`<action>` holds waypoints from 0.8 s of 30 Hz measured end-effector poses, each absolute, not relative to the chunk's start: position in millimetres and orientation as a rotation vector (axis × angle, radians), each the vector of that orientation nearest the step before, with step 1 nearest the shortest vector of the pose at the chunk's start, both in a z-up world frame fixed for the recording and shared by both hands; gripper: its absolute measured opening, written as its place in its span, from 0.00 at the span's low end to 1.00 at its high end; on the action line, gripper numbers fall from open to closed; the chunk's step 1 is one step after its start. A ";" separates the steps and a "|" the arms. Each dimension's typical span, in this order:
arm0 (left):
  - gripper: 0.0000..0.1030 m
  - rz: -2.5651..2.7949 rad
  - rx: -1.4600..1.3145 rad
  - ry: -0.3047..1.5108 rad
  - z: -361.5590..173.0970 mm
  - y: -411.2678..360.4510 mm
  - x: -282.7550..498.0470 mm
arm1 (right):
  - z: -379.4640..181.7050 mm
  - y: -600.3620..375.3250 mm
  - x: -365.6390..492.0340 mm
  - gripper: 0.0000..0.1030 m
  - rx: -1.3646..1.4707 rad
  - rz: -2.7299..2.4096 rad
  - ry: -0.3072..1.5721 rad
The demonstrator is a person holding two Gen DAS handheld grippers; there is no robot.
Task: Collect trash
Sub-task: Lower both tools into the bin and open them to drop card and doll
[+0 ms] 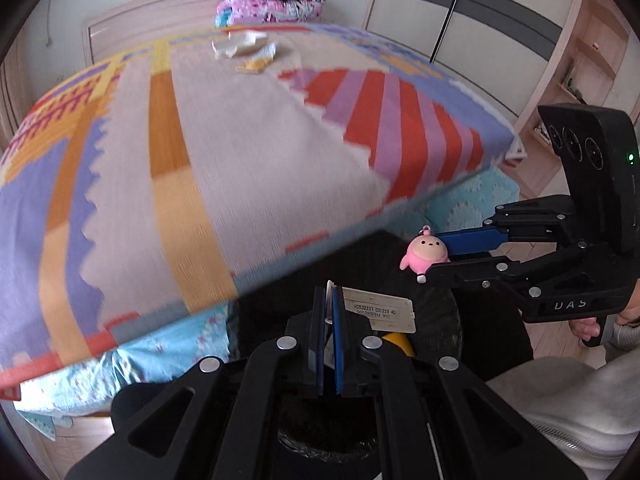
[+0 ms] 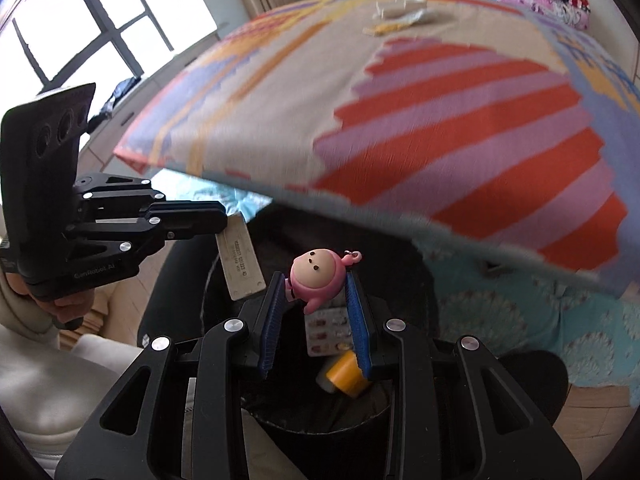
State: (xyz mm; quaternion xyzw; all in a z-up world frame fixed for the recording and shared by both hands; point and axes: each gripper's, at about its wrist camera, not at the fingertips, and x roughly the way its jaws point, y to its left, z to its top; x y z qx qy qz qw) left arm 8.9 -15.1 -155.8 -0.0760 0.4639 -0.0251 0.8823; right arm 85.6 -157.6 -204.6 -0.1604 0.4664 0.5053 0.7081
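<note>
The left gripper (image 1: 329,300) has its blue pads pressed together on the edge of a flat cream card (image 1: 383,309) with printed numbers on it. The card sticks out past the tips, over the dark bin (image 2: 320,424) on the floor below.

The right gripper (image 2: 316,296) pinches a small pink toy (image 2: 316,274) between its two blue pads. The toy has a round pale face with dots for eyes and a little pink loop on top. It sits right at the tips, also above the bin.

Inside the bin lie a yellow roll (image 2: 345,372) and a sheet of pills (image 2: 326,332).

Just past the bin is a bed with a striped blanket (image 1: 240,140) in red, purple and orange. More scraps of paper (image 1: 244,50) lie far up on the blanket, near folded quilts (image 1: 272,2).
</note>
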 end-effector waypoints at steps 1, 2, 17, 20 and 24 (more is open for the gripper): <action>0.03 -0.054 -0.161 0.975 -160.0 -15.7 8.5 | -208.7 -156.9 84.6 0.30 -0.362 1.121 1.045; 0.03 -0.055 -0.163 0.981 -162.8 -16.2 8.2 | -213.0 -156.4 83.3 0.30 -0.367 1.119 1.056; 0.03 -0.050 -0.204 1.059 -196.6 -19.3 15.0 | -249.4 -147.4 87.9 0.30 -0.369 1.073 1.149; 0.04 -0.053 -0.213 1.069 -199.0 -17.5 15.4 | -245.0 -148.8 90.2 0.40 -0.353 1.079 1.134; 0.05 -0.044 -0.227 1.081 -199.0 -15.5 16.3 | -237.1 -150.8 91.2 0.41 -0.347 1.077 1.116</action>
